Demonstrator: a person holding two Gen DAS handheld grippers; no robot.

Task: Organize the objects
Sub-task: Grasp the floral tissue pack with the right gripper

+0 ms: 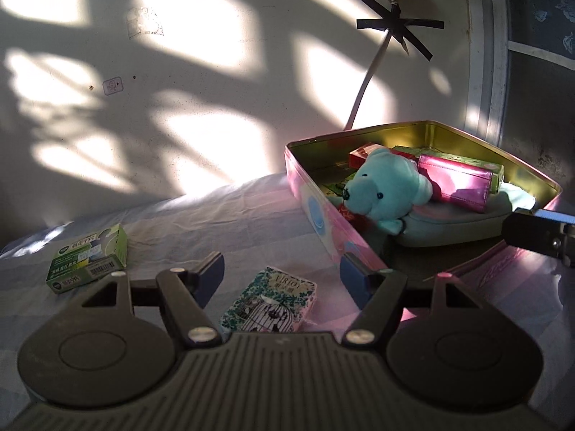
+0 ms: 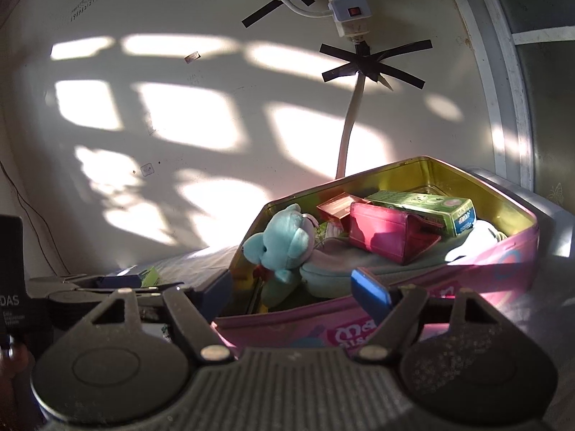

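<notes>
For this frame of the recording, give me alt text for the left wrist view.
The open left gripper hovers over a patterned tissue pack on a bedsheet, holding nothing. To its right is an open pink tin holding a teal plush bear and a magenta pouch; a green box lies at left.

The floral packet (image 1: 269, 301) on the bedsheet read "VIRJOY". A black device (image 2: 10, 287) at the left edge of the right wrist view bore "DAS". The pink tin (image 2: 395, 323) showed partly hidden white lettering, and the green box (image 1: 88, 258) carried small print and a barcode, neither readable.
</notes>
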